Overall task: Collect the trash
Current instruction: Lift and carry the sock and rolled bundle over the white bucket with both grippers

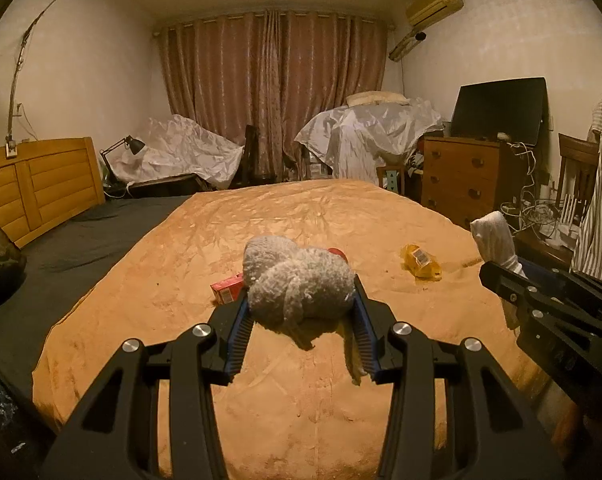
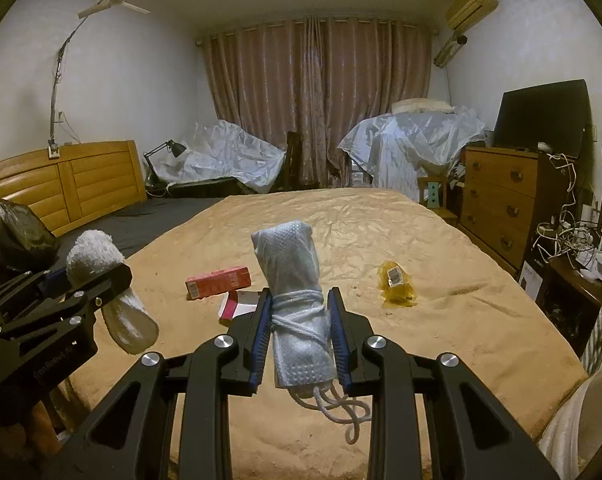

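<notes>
Trash lies scattered on a bed (image 2: 381, 240) spread with an orange-tan blanket: a red carton (image 2: 217, 281) on its side, an opened red-and-white box (image 2: 237, 304) just in front of it, and a crumpled yellow wrapper (image 2: 396, 283) with a barcode label, well apart to the right. Above the blanket, a person's two tools are each loaded. The left hand-held gripper (image 1: 301, 312) pinches a fluffy grey-white bundle (image 1: 297, 284) between its blue ribbed pads, the bundle bulging over the fingertips and hiding part of the carton behind it. The right hand-held gripper (image 2: 301, 332) is clamped on a rolled white textured cloth (image 2: 293, 280) bound with white cord, the roll standing upright between the pads and loops of cord hanging below. Each tool shows at the edge of the other's camera: the right one enters the left view from the right side, the white roll poking up from it; the left one enters the right view from the left, its fluffy bundle sticking out above and below the fingers. A black bag (image 2: 17, 228) sits at the far left by a wooden headboard (image 2: 81, 184). Closed curtains (image 2: 317, 100), plastic-sheeted furniture, a wooden dresser (image 2: 497, 200) with a dark screen (image 2: 541, 116) on top, and a tangle of cables (image 2: 565, 236) fill the room behind.
</notes>
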Available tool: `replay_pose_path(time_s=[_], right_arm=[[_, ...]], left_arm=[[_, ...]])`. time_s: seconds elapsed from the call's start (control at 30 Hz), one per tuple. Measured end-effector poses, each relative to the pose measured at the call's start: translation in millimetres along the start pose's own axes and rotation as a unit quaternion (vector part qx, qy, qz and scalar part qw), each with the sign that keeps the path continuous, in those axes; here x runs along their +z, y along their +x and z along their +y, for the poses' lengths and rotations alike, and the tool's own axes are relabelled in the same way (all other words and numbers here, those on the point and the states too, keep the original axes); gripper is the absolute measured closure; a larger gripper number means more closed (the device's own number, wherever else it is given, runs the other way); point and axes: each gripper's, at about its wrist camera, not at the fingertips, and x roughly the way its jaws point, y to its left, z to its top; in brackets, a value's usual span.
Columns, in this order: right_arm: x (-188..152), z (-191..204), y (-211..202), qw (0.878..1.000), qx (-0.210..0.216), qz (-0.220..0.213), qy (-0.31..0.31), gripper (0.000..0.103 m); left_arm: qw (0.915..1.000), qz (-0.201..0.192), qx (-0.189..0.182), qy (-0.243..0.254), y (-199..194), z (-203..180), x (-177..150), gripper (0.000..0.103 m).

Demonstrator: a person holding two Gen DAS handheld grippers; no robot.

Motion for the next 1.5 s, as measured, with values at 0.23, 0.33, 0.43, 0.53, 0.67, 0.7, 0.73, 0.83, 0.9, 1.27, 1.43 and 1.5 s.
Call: replay_pose_path(time_s=[0.23,0.33,0.43,0.53,0.67,0.7,0.73,0.83,0.9,1.27,1.43,1.5], right_arm=[[0,3,-9,1.0,0.002,0.004,-0.003,0.074],[2,3,-11,1.0,0.0,0.001,-0.002,0.074],[4,-5,-13,1.0,-0.009,-0.004,-0.001,0.074],[10,-15,-28,1.0,-0.023,-0.011,0.002,0.074],[16,-40,-57,0.998,-0.051,-0.024,0.007,0.074],[18,-48,-65,0.998,-0.06,-0.026,0.009,0.074],[18,-55,-70,0.997,-0.068,-0.027,0.011,0.074],[19,-84,-92,0.995,-0.096,-0.027,0.018,0.074],[17,-106,-107,0.993,-0.114,-0.024,0.026,0.074],[-1,-221,-174,0.978,-0.202,0.008,0.048,0.074],[-9,-281,-195,0.969,-0.233,0.03,0.071,0.074],[-17,-308,-207,0.965,-0.241,0.047,0.088,0.074]], left_arm=[[1.0,0.003,-0.003,0.0,0,-3,1,0.06],[0.9999,0.003,-0.009,0.003,1,-10,2,0.06],[0.9997,0.0,-0.022,0.006,1,-17,6,0.06],[0.9991,-0.004,-0.04,0.011,3,-31,12,0.06],[0.9975,-0.007,-0.068,0.018,5,-59,19,0.06],[0.9968,-0.008,-0.077,0.021,4,-69,22,0.06],[0.996,-0.01,-0.086,0.025,4,-77,23,0.06],[0.9927,-0.013,-0.115,0.035,1,-106,27,0.06],[0.9897,-0.015,-0.136,0.042,-2,-125,30,0.06],[0.9696,-0.001,-0.231,0.083,-7,-219,31,0.06],[0.9574,0.02,-0.272,0.093,-5,-263,29,0.06],[0.9503,0.032,-0.292,0.104,-5,-281,25,0.059]])
